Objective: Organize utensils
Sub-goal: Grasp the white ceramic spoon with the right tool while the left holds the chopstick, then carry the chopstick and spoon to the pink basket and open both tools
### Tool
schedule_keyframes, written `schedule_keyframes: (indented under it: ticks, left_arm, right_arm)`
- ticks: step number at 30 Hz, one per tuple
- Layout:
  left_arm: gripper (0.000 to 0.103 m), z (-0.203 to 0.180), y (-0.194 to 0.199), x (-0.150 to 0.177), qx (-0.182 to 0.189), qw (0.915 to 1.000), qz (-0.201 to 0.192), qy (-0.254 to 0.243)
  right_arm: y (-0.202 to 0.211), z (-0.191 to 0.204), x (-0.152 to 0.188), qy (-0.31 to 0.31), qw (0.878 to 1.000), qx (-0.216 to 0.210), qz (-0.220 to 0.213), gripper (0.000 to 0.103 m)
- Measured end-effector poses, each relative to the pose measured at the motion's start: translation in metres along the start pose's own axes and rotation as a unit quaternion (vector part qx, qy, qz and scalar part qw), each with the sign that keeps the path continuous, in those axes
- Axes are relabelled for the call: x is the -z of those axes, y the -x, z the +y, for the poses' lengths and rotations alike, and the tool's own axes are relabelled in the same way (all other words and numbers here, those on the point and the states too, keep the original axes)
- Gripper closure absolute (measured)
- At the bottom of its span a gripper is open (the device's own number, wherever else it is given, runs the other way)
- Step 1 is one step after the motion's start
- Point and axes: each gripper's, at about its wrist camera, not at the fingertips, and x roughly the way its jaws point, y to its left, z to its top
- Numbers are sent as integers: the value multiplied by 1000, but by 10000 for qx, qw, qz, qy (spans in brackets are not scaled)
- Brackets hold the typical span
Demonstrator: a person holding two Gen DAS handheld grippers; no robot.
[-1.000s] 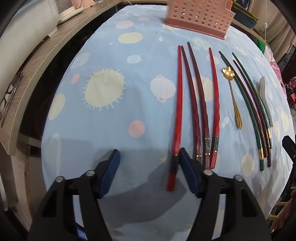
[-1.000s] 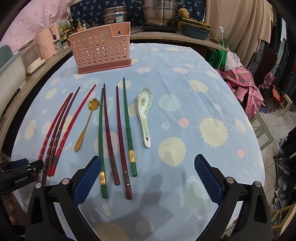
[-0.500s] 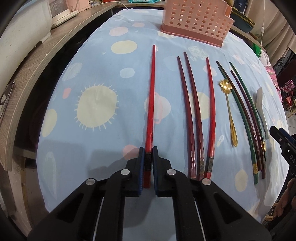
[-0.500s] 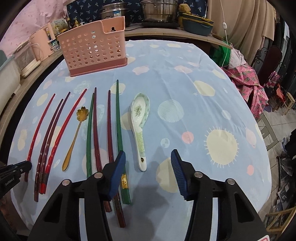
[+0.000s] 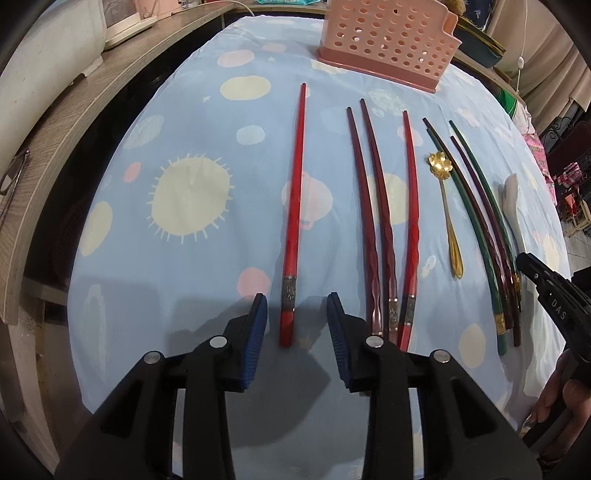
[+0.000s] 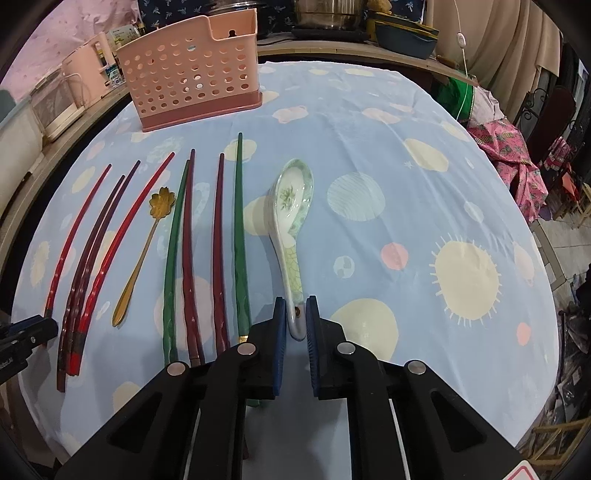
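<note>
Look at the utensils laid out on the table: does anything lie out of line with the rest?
Yes. One bright red chopstick lies alone, well apart from the other three red ones, between the opening pads of the left gripper, untouched. The rest lie in neat rows.

A wooden counter (image 6: 354, 51) with steel pots (image 6: 325, 14) runs behind the cloth-covered tabletop (image 6: 406, 206), beige curtains (image 6: 491, 40) hanging alongside.

Table under blue spotted cloth (image 6: 369, 122), chopsticks (image 5: 293, 210), two spoons (image 6: 291, 221), pink caddy (image 6: 192, 70)
</note>
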Motion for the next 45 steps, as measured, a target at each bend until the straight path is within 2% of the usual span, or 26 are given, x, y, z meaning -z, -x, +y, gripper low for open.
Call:
schedule_keyframes:
  ticks: [1,3,4,5,8,13,21,27,33,40,45]
  left_arm:
    - [71,1,1,1,32,10000,4,23]
    - [78,5,2,3,72,9999,2,94]
    - [89,7,2,4,103,9999,5,120]
    - [95,10,2,5,144,9998,16,149]
    - [96,16,4,5,283,9993,-10,264]
    - [96,18,22,3,309,9988,-242,304]
    - [96,18,69,-24,403,9944,-928,313]
    - [96,16,106,-65,412,9859,-1600,268]
    - [96,12,134,-107,364,9773,-2070,256]
    - [96,7,174,-162,320,9615,-2722,190]
    - [96,-3,208,-204,434,9448,-3247,99]
  right_arm:
    - [2,-1,1,-5,10000,-13,-4,93]
    - [6,-1,3,-19,10000,-40,-30,93]
    - [8,-1,4,-16,10000,-47,-47,94]
    - [10,-1,4,-10,10000,-49,-61,94]
    - [17,-2,5,-25,9999,-82,-113,94]
    - [34,-3,0,-64,9994,-156,-300,96]
    - [68,-8,-27,-186,9966,-378,-713,97]
    - [80,-12,-50,-294,9942,-526,-889,97]
    - [90,-15,-75,-306,9913,-625,-1117,97]
    - [105,-11,-130,-299,9828,-947,-1554,97]
    - [112,-3,-182,-232,9746,-1151,-1909,97]
